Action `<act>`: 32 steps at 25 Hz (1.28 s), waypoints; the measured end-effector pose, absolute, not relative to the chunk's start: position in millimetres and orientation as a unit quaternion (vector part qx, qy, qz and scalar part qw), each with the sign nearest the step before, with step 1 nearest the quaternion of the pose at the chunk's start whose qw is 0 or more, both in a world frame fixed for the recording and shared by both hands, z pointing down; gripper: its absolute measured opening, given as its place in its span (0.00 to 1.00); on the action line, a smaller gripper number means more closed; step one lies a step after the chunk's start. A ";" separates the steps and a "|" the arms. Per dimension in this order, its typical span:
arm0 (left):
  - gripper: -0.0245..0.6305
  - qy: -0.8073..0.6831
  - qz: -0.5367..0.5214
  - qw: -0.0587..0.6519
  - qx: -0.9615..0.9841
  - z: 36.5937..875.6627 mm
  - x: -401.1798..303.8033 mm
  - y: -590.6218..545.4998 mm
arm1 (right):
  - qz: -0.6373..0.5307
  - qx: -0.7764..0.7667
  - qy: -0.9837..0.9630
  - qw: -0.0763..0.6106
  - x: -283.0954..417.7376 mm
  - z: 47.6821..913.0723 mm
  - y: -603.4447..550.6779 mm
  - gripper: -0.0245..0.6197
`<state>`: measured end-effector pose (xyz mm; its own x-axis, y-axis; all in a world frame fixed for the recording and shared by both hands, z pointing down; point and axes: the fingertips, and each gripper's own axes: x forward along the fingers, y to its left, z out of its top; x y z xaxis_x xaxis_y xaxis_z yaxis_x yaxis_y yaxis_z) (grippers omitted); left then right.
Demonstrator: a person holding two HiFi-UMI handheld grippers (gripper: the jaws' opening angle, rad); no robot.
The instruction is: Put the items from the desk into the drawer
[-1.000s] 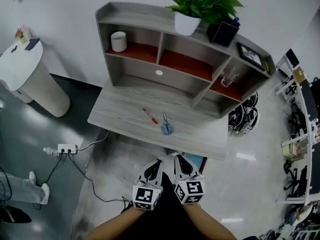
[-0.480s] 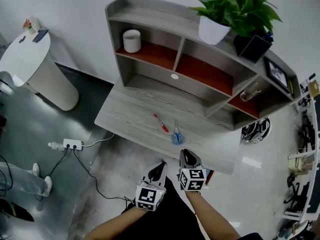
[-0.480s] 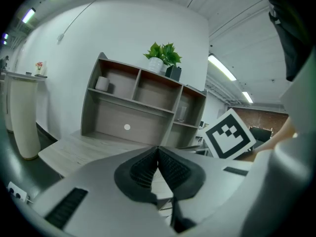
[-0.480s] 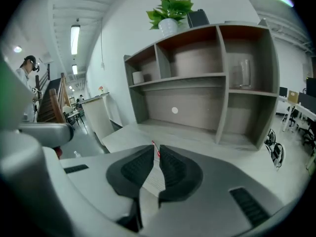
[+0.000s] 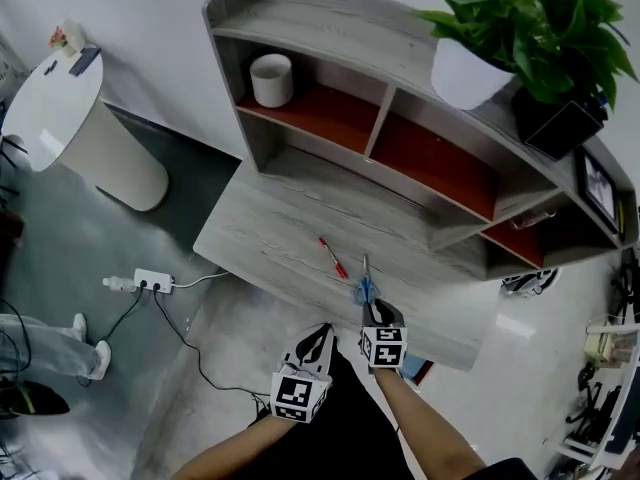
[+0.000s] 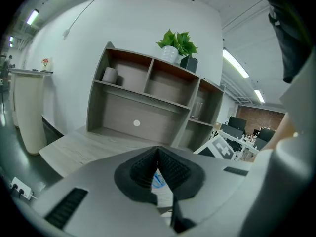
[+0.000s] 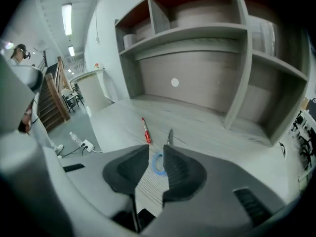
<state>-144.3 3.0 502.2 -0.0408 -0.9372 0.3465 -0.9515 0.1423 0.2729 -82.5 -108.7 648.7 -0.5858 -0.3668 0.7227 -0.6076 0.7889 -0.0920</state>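
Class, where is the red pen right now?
In the head view the pen lies on the desk near its front edge, just left of the scissors.

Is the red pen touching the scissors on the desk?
Apart. The head view shows bare desk between the red pen and the scissors.

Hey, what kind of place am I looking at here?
Most likely an office: a wooden desk with a shelf hutch, a red pen and scissors on it, a potted plant on top, and monitors in the background.
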 end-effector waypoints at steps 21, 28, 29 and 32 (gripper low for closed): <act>0.06 -0.740 0.035 0.256 0.621 526.0 -154.6 -20.9 | 0.194 0.252 -0.819 0.478 -83.6 752.0 -132.3 0.20; 0.06 -0.737 0.038 0.257 0.625 526.0 -147.2 -16.4 | 0.190 0.243 -0.824 0.475 -78.9 750.7 -131.2 0.18; 0.06 -0.737 0.038 0.256 0.625 525.6 -146.8 -15.0 | 0.188 0.243 -0.826 0.473 -77.9 750.3 -131.1 0.17; 0.06 -0.737 0.037 0.254 0.625 524.7 -147.1 -11.1 | 0.184 0.247 -0.833 0.460 -79.2 739.0 -130.2 0.17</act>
